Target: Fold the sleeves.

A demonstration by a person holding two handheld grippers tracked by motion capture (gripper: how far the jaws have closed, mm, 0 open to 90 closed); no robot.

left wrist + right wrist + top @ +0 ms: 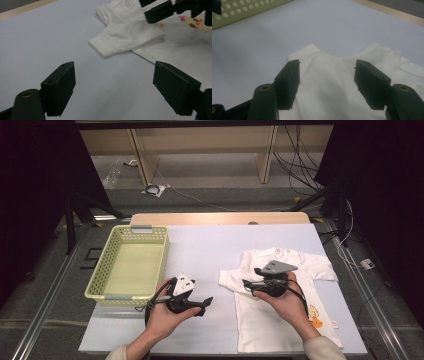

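Left gripper [206,301]: jaws spread, nothing between them, over bare table [210,250]. Right gripper [248,285]: jaws apart, above a sleeve of the white baby T-shirt [265,320] (chick print), lying flat at table's right. Yellow-green basket [100,280] at left.

White baby shirt [280,305] lies flat on the right half of the pale blue table [210,250], collar away from the person, a small orange print near its lower right edge; yellow-green perforated basket [129,262] sits at the table's left side, nothing visible inside, well apart from the shirt. Left gripper [204,302] is held over bare table between basket and shirt, jaws pointing right toward the shirt, nothing between them. Right gripper [248,286] hovers over the shirt's left sleeve and chest area, jaws pointing left, hand [282,302] above the shirt body; whether the jaws touch the cloth can't be made out.
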